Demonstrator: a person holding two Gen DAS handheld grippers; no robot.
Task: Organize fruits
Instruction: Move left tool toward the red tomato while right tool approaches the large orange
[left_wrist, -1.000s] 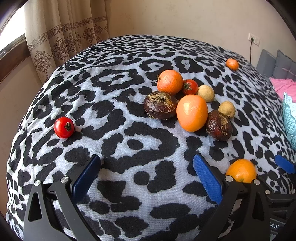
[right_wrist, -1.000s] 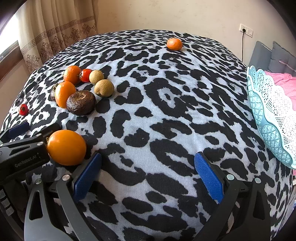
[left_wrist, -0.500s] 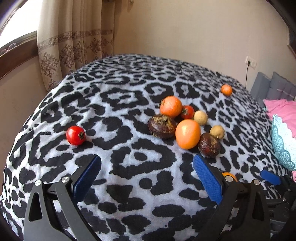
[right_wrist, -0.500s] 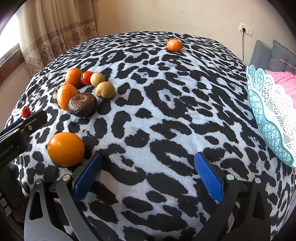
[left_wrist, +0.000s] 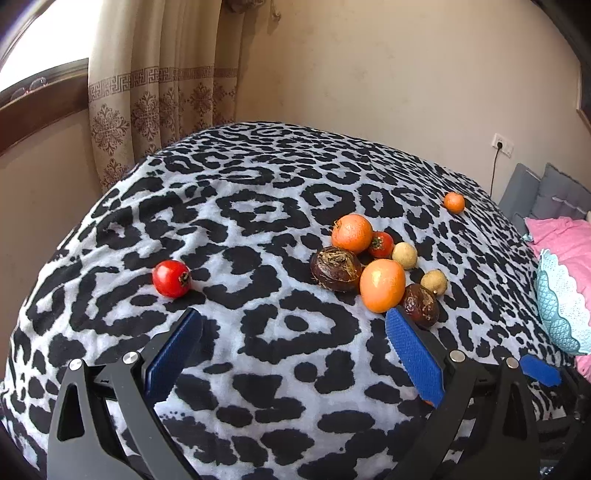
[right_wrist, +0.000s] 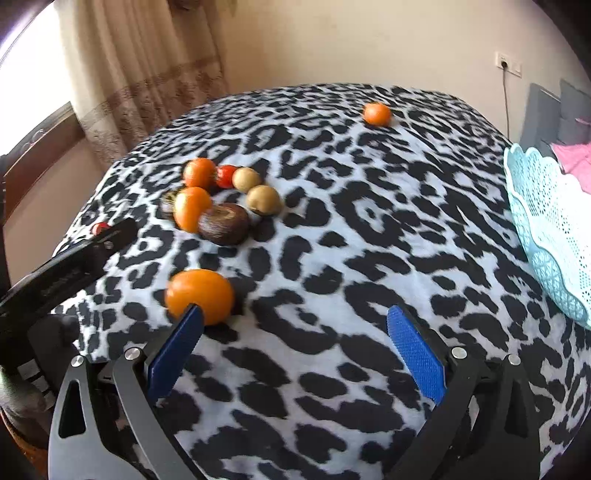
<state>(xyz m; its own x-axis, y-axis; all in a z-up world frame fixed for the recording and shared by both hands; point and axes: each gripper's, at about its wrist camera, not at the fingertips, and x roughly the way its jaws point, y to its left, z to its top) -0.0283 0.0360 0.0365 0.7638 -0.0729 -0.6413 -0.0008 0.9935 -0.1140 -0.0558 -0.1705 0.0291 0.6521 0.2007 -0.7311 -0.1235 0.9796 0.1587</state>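
Fruit lies on a leopard-print cloth (left_wrist: 258, 206). A cluster holds two oranges (left_wrist: 351, 233) (left_wrist: 382, 285), two dark brown fruits (left_wrist: 335, 268) (left_wrist: 421, 304), a small tomato (left_wrist: 381, 244) and two tan fruits (left_wrist: 405, 255). A lone tomato (left_wrist: 171, 278) sits to the left, and a small orange (left_wrist: 454, 202) lies far back. My left gripper (left_wrist: 295, 350) is open, short of the cluster. My right gripper (right_wrist: 295, 350) is open too, with a loose orange (right_wrist: 200, 295) just beyond its left fingertip. The same cluster (right_wrist: 221, 201) shows in the right wrist view.
A pale blue lace-edged basket (right_wrist: 546, 229) stands at the right edge of the cloth, beside pink bedding (left_wrist: 561, 240) and grey cushions (left_wrist: 543, 192). A curtain (left_wrist: 155, 92) and a window sill lie beyond the left edge. The left gripper's body (right_wrist: 66, 266) reaches in at the right wrist view's left.
Both grippers have drawn back and tilted up, so more wall and curtain show. The fruit looks smaller and farther in the left wrist view. No fruit has moved.
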